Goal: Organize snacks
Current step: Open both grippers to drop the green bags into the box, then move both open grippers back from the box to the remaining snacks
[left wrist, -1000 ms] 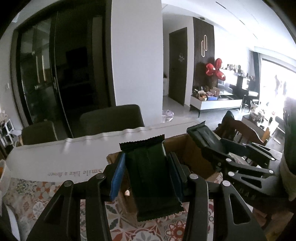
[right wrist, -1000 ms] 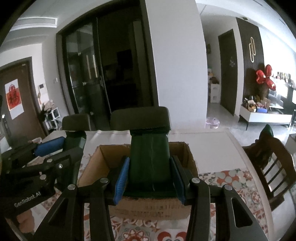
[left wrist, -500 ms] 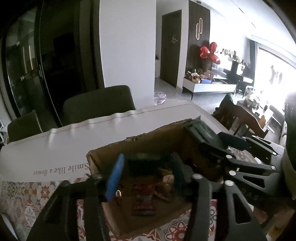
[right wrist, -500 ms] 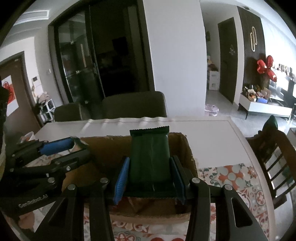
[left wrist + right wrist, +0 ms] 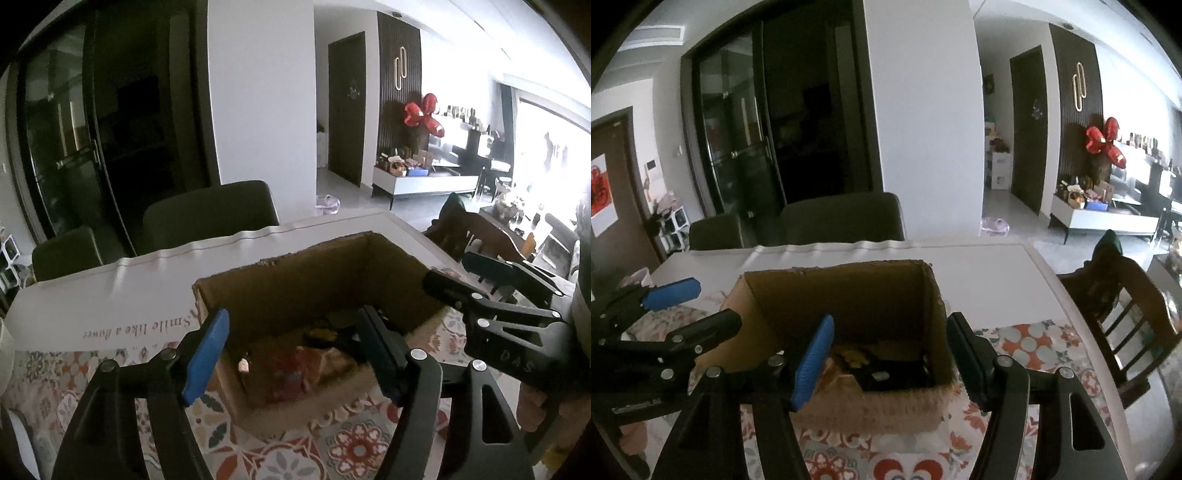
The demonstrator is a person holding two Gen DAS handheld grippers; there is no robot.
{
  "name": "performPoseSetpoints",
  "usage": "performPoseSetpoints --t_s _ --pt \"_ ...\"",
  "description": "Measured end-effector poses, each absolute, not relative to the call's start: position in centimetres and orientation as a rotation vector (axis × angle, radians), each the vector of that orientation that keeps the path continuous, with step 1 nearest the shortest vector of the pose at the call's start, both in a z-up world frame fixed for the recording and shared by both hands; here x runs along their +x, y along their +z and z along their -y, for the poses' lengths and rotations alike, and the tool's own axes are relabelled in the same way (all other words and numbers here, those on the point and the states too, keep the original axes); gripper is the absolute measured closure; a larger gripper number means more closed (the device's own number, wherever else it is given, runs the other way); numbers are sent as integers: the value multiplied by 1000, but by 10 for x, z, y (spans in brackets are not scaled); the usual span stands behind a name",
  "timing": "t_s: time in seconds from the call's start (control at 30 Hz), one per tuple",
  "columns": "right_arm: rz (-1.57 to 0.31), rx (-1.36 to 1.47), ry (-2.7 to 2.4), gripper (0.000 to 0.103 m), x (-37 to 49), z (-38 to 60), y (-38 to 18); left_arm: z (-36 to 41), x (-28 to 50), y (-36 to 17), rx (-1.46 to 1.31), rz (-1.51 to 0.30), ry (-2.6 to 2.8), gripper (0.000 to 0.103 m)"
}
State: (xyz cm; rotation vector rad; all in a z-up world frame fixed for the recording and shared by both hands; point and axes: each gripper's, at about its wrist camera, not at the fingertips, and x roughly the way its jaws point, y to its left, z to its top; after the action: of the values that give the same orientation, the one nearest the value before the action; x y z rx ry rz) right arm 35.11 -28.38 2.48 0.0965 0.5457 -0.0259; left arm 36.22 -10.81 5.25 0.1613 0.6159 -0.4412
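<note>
Both your grippers sit over the open brown cardboard box (image 5: 314,280), tilted down into it, which fits a drop-off: that angle lets a packet fall inside rather than onto the patterned floral tablecloth (image 5: 354,446). Your left gripper (image 5: 295,354) has its jaws spread wide with nothing between them; they have just been opening, and only the box interior shows in the gap. Your right gripper (image 5: 890,358) is the same: jaws apart, just been opening, no packet between the blue pad (image 5: 812,358) and the dark one. Snacks lie on the box floor just ahead of and below both sets of fingertips. From the left view, a red wrapped packet (image 5: 291,373) sits right under the gap, with something yellow and dark behind it, too dim to name. From the right view, a dark flat packet (image 5: 894,373) rests against the near right corner, beside a yellow-printed one (image 5: 853,356). The box stands on the tablecloth with the white table (image 5: 990,280) running beyond it. In the right view your left gripper comes in from the left edge, near the box's left wall without clearly touching it. I'd judge both drops done; next you likely need more snacks, none visible outside the box.
</note>
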Motion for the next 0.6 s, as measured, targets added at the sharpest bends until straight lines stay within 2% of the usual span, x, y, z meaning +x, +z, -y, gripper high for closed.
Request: performPoseSetpoints --t_s 0.4,0.43,0.5,0.6 --pt "-488 105 -60 39 290 280 27 88 304 58 123 -615 -419 31" --pt "-486 111 -65 39 284 280 26 87 299 58 128 -610 -413 30" --pt "-484 121 -66 39 276 280 25 86 288 55 141 -600 -402 21" --pt "-491 126 -83 39 262 280 20 82 274 50 147 -594 -388 20"
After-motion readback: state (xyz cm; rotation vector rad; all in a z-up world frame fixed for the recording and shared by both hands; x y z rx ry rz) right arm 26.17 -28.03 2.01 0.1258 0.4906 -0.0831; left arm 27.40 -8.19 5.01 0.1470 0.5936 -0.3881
